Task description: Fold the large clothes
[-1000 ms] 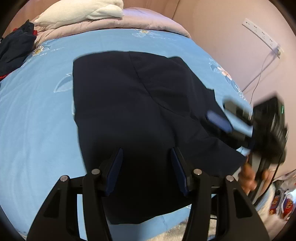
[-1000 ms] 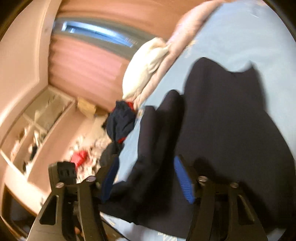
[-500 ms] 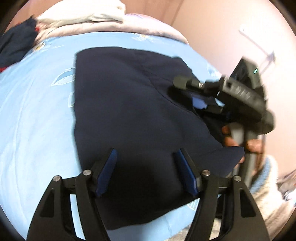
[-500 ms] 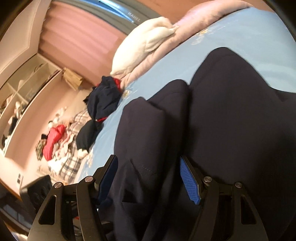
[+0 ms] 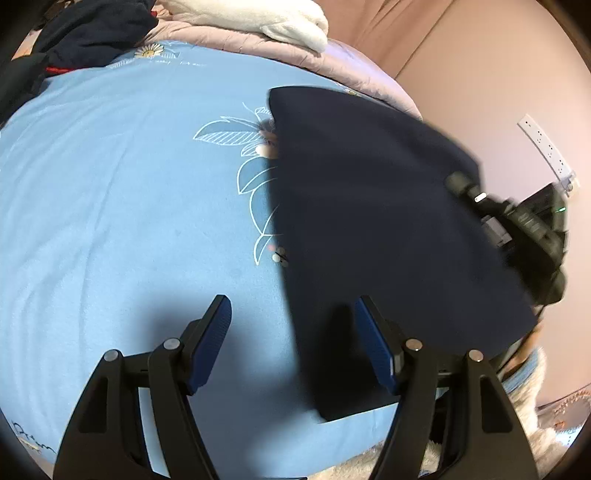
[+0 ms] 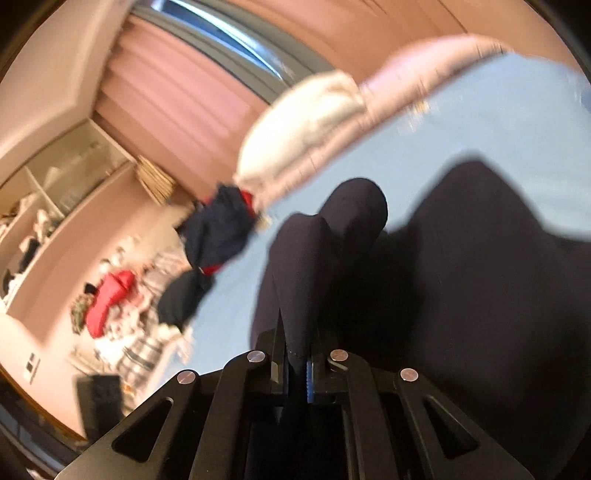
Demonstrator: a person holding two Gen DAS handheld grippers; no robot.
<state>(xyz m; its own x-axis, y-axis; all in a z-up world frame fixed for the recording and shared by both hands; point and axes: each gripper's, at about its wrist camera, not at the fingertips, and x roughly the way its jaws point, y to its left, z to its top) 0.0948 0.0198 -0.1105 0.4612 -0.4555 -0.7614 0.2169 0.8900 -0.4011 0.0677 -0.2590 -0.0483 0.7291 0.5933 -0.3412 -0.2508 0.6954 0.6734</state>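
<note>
**Right tongs clamped on navy cloth, left tongs spread over the bed**

We noted the right gripper (image 6: pixel 297 363) first: its jaws were pinched tight on a ridge of the navy garment (image 6: pixel 461 295), the fold rising between the blue pads at lower centre of the right wrist view. From the pinch the cloth humped upward in two rounded bulges, then spread dark across the lower right of the frame.

The left gripper (image 5: pixel 295 334) stood released, its blue pads (image 5: pixel 208 343) wide apart at the bottom of the left wrist view. Nothing was pressed between them. The left pad hung over bare sheet; the right pad sat in front of the garment's near edge, and we could not tell whether it touched the cloth.

In that view the navy garment (image 5: pixel 369 206) lay as a long dark panel from upper centre to lower right, on the blue bedsheet (image 5: pixel 110 203) with its white flower print (image 5: pixel 255 177). The right gripper's black body (image 5: pixel 528 229) showed blurred at the right edge, against the cloth's far side.

Further out we recorded a white pillow (image 5: pixel 258 16) on a pink quilt (image 5: pixel 258 46) at the top, and a dark clothes heap (image 5: pixel 85 29) in the upper left. A white power strip (image 5: pixel 546 149) ran along the pink wall at right.
</note>
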